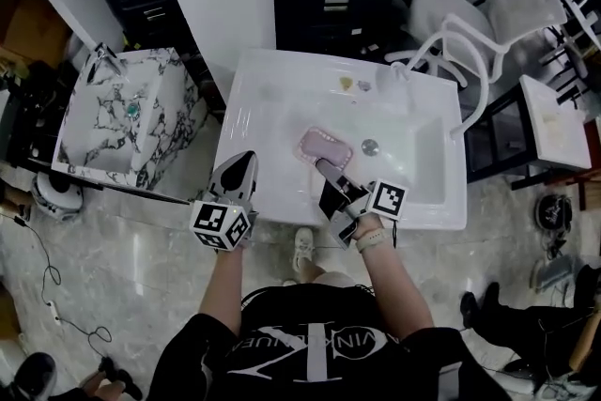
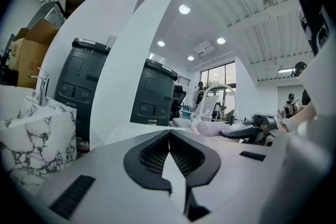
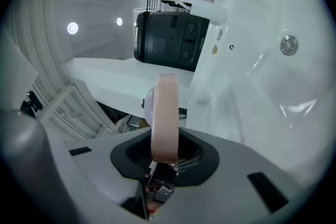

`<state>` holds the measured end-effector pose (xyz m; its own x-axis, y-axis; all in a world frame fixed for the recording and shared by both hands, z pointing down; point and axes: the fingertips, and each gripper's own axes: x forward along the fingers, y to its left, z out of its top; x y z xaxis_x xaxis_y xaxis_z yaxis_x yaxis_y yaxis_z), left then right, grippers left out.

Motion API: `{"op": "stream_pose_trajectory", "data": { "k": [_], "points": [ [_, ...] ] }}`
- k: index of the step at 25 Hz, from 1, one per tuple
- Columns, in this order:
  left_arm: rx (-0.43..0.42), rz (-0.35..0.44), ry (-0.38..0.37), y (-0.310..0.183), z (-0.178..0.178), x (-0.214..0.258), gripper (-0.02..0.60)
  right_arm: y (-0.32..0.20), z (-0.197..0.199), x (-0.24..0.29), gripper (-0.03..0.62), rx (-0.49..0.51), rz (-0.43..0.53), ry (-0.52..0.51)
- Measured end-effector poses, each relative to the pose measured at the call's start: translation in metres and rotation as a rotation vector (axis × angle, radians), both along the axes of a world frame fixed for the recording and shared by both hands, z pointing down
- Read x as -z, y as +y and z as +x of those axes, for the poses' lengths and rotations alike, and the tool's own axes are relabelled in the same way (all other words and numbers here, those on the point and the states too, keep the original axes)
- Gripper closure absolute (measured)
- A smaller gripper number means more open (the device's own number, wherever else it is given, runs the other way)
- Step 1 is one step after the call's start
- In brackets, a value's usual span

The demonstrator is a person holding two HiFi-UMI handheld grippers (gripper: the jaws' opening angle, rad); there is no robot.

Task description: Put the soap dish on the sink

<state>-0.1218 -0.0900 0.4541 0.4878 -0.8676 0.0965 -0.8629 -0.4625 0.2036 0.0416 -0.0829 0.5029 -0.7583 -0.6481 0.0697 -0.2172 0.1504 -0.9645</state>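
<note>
The right claw point(image 1: 323, 166) is clamped on the rim of the pink soap dish point(image 1: 325, 147) (seen edge-on in its own view), holding it over the white sink point(image 1: 272, 108) at frame centre, left of the drain point(image 1: 370, 146). The left claw point(image 1: 246, 159) is clenched and empty, at the sink's front edge, lower left of the dish.

Bright round ceiling lights point(image 2: 184, 9) glare overhead; the glossy white sink point(image 1: 282, 108) reflects them. Both gripper views curve strongly, with dark vignetted corners.
</note>
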Motion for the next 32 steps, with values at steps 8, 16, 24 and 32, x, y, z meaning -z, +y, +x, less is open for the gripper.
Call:
{"op": "stream_pose_trajectory", "data": {
  "k": [8,16,24,32],
  "points": [
    [-0.005,-0.031,-0.004,-0.038,0.011,-0.010,0.565,-0.041,-0.001,-0.010,0.503,0.027,-0.043,-0.004],
    [0.002,-0.064,-0.012,-0.068,0.015,-0.021,0.565,-0.079,-0.007,-0.019,0.503,0.062,-0.078,0.003],
    [-0.002,-0.093,-0.022,-0.094,0.024,-0.031,0.565,-0.113,-0.016,-0.028,0.503,0.109,-0.101,0.006],
    [-0.042,-0.134,-0.025,-0.116,0.044,-0.049,0.565,-0.142,-0.029,-0.041,0.503,0.140,-0.124,-0.003]
  ]
}}
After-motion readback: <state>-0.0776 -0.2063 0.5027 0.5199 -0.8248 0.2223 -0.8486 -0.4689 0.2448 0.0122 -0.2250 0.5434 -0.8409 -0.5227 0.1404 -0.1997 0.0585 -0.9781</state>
